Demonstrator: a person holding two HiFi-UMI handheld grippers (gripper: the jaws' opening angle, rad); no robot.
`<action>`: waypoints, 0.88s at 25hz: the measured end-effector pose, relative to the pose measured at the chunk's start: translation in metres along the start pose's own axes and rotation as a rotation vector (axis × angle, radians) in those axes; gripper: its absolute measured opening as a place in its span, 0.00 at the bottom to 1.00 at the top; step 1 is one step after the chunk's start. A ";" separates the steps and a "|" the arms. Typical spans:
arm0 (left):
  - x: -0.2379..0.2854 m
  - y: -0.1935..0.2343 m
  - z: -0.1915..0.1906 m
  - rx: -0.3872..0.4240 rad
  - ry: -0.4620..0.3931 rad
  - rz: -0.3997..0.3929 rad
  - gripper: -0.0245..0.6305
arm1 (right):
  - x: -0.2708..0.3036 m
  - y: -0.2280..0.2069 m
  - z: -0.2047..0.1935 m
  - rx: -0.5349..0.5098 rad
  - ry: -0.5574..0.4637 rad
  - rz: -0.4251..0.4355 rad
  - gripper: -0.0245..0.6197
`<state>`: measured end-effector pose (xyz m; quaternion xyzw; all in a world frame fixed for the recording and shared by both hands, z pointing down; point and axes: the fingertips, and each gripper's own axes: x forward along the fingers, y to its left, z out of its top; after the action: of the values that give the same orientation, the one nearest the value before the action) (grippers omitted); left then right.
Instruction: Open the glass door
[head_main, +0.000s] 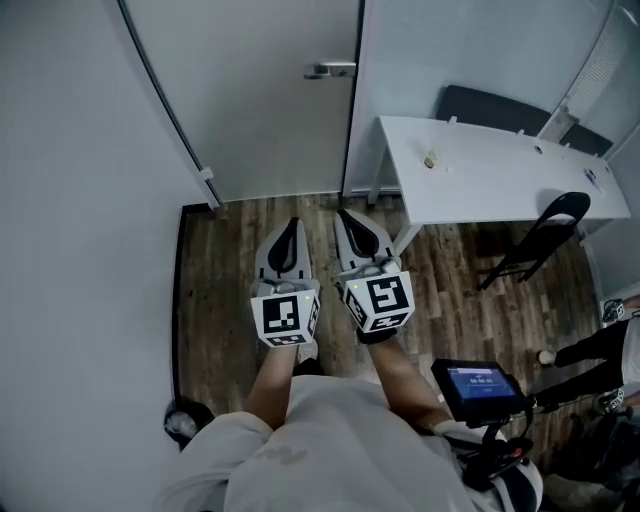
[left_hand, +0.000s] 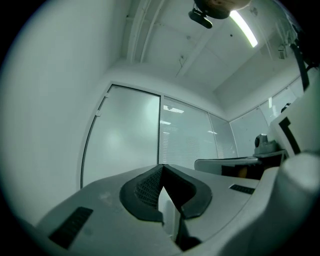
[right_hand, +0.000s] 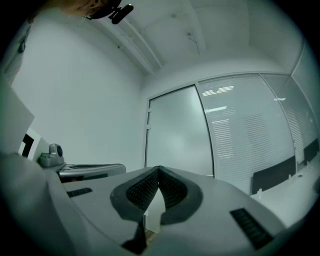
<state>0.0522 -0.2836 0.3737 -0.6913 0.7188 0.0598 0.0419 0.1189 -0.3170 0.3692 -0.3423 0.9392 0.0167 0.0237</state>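
Observation:
A frosted glass door stands ahead, its metal handle near the right edge and a hinge low on the left. My left gripper and right gripper are side by side above the wood floor, both pointing at the door and short of it. Each is shut with nothing between its jaws. In the left gripper view the door fills the space past the shut left gripper. The right gripper view shows the door beyond the shut right gripper.
A plain white wall runs along the left. A white table with a small object on it stands at the right, a black chair in front of it. A frosted glass partition continues right of the door. A handheld screen sits lower right.

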 end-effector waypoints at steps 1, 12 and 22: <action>0.031 0.026 -0.008 0.006 0.009 -0.009 0.04 | 0.040 -0.007 -0.004 -0.004 0.002 -0.018 0.04; 0.115 0.081 -0.028 -0.075 0.007 -0.093 0.04 | 0.133 -0.024 -0.024 -0.015 0.034 -0.052 0.04; 0.133 0.089 -0.019 -0.073 -0.033 -0.091 0.04 | 0.152 -0.045 -0.009 -0.009 -0.042 -0.070 0.04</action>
<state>-0.0413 -0.4146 0.3755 -0.7234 0.6830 0.0955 0.0314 0.0312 -0.4498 0.3686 -0.3746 0.9258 0.0271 0.0427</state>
